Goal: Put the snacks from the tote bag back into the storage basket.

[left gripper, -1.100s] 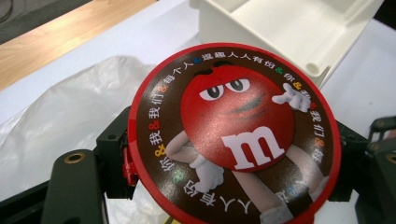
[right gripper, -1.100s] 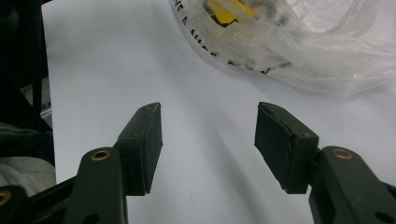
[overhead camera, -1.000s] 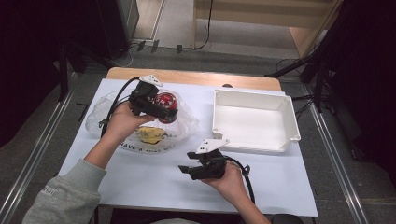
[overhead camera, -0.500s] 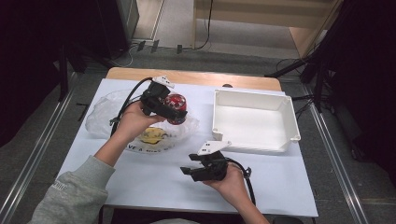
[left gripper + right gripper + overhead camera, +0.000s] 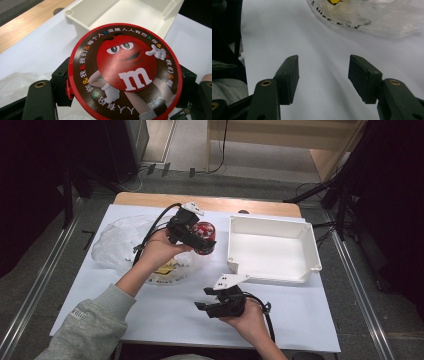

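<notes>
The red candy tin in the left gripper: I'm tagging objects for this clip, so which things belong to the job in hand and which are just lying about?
In the job:
- red candy tin, clamped in the left gripper
- white tray, just beyond the tin, the likely drop spot
- clear plastic bag, beneath the left hand

Lying about:
- right gripper, open and idle over the white table

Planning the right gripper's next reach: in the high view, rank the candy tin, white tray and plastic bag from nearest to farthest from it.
1. White tray, just beyond, to its right.
2. Plastic bag and candy tin, beyond it to the left: too close to call.
</notes>
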`<action>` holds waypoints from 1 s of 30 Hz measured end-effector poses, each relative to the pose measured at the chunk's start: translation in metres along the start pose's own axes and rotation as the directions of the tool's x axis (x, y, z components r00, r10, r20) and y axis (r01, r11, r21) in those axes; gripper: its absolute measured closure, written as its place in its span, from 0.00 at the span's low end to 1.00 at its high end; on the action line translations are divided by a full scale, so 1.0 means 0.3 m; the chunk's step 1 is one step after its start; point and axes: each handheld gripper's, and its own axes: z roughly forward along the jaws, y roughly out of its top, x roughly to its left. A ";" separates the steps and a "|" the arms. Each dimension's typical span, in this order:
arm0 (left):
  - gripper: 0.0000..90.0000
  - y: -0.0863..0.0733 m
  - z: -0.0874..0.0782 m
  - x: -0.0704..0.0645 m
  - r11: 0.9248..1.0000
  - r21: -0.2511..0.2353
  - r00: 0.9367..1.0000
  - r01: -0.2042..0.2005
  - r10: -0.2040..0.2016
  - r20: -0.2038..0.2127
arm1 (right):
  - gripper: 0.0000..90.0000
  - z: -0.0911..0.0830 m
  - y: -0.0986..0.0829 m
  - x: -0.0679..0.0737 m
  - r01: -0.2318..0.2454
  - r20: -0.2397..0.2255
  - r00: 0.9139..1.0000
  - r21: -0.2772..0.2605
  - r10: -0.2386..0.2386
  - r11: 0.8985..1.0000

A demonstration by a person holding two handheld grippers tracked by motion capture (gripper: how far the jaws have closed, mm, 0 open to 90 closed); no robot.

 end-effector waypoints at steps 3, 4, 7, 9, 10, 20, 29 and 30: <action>0.28 0.013 0.015 -0.017 1.000 -0.007 1.000 -0.007 0.007 0.017 | 0.48 -0.012 -0.006 0.001 0.004 0.005 1.000 -0.007 -0.004 1.000; 0.28 0.013 0.015 -0.017 1.000 -0.007 1.000 -0.007 0.007 0.017 | 0.48 -0.012 -0.006 0.001 0.004 0.005 1.000 -0.007 -0.004 1.000; 0.28 0.034 0.038 -0.035 1.000 -0.003 1.000 -0.017 0.017 0.021 | 0.49 -0.032 -0.014 -0.011 -0.006 0.015 1.000 -0.008 0.006 1.000; 0.28 0.039 0.044 -0.041 1.000 -0.002 0.999 -0.019 0.019 0.026 | 0.49 -0.037 -0.017 -0.012 -0.010 0.017 1.000 -0.011 0.010 1.000; 0.28 0.048 0.054 -0.054 1.000 -0.007 0.999 -0.025 0.025 0.034 | 0.49 -0.044 -0.021 -0.012 -0.009 0.024 1.000 -0.013 0.009 1.000; 0.28 0.103 0.156 -0.129 0.998 -0.010 0.996 -0.056 0.057 0.070 | 0.49 -0.077 -0.051 -0.001 -0.011 0.031 0.999 -0.010 0.012 1.000; 0.28 0.126 0.259 -0.167 0.998 0.002 0.996 -0.066 0.066 0.066 | 0.49 -0.100 -0.075 0.008 -0.019 0.028 0.999 -0.009 0.019 1.000; 0.28 0.127 0.270 -0.170 0.998 0.001 0.996 -0.060 0.060 0.067 | 0.49 -0.102 -0.077 0.008 -0.017 0.026 1.000 -0.008 0.018 1.000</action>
